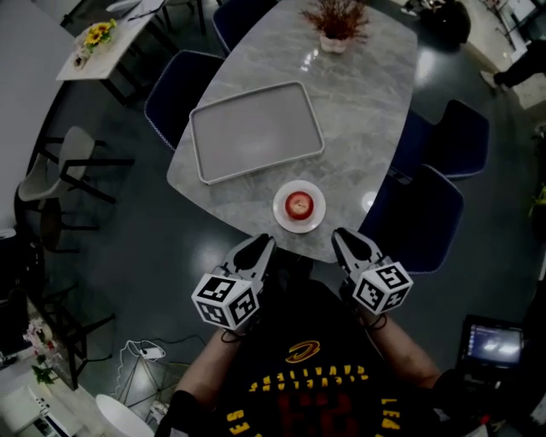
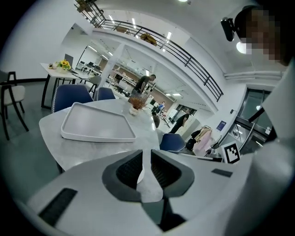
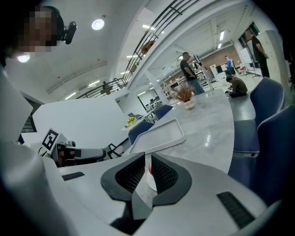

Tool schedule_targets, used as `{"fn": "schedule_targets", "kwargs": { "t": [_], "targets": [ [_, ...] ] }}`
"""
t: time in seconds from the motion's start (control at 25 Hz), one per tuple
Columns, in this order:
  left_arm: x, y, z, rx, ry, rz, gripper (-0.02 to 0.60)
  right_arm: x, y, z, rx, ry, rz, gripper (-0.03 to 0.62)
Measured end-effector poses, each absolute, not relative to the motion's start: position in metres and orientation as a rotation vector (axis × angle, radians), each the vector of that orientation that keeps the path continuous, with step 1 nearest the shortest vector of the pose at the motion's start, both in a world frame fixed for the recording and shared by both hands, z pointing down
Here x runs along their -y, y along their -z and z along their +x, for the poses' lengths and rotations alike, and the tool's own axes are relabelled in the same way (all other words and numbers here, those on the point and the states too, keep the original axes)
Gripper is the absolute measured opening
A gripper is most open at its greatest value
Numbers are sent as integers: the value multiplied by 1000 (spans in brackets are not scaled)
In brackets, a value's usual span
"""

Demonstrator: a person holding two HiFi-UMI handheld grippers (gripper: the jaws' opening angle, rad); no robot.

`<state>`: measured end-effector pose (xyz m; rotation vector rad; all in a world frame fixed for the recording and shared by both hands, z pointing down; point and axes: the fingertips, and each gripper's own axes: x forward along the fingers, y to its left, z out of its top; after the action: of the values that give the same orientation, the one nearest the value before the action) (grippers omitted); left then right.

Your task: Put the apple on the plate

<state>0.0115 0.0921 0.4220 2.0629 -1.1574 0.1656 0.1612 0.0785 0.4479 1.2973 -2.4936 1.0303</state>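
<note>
Marble table [image 1: 358, 102] filled the middle of a large open office, with dark chairs [image 1: 431, 218] round it and bare floor beyond. Near its close edge sat the plate [image 1: 278, 210], and the apple [image 1: 299, 205] lay on it, in the centre. A tray [image 1: 256, 132] lay just behind, apart from the plate, and a plant [image 1: 335, 24] stood at the far end.

Left claw [image 1: 261, 246] and right claw [image 1: 343, 237] hung close to the person's body, short of the table edge, one to each side of the plate and apart from it. Each had its jaws pressed almost together, with only a thin slit between, pinching nothing.

By the look of it the placing was done and no carrying step remained. Any next move called only for holding both claws back. The plate lay near the table's edge, so a reach should come from above rather than push it toward the drop. Open room lay right of the plate and past the tray.
</note>
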Motion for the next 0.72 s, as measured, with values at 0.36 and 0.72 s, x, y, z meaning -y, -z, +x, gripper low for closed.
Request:
{"fn": "schedule_targets", "kwargs": {
  "t": [0.36,0.72],
  "targets": [
    [-45,-477,4,1015,-302,2017,44,-46,-491,168,2317,-1192,1455,44],
    [-16,-532,6,918,-468,1959,44,-34,-537,165,2178,-1292,1514,44]
  ]
}}
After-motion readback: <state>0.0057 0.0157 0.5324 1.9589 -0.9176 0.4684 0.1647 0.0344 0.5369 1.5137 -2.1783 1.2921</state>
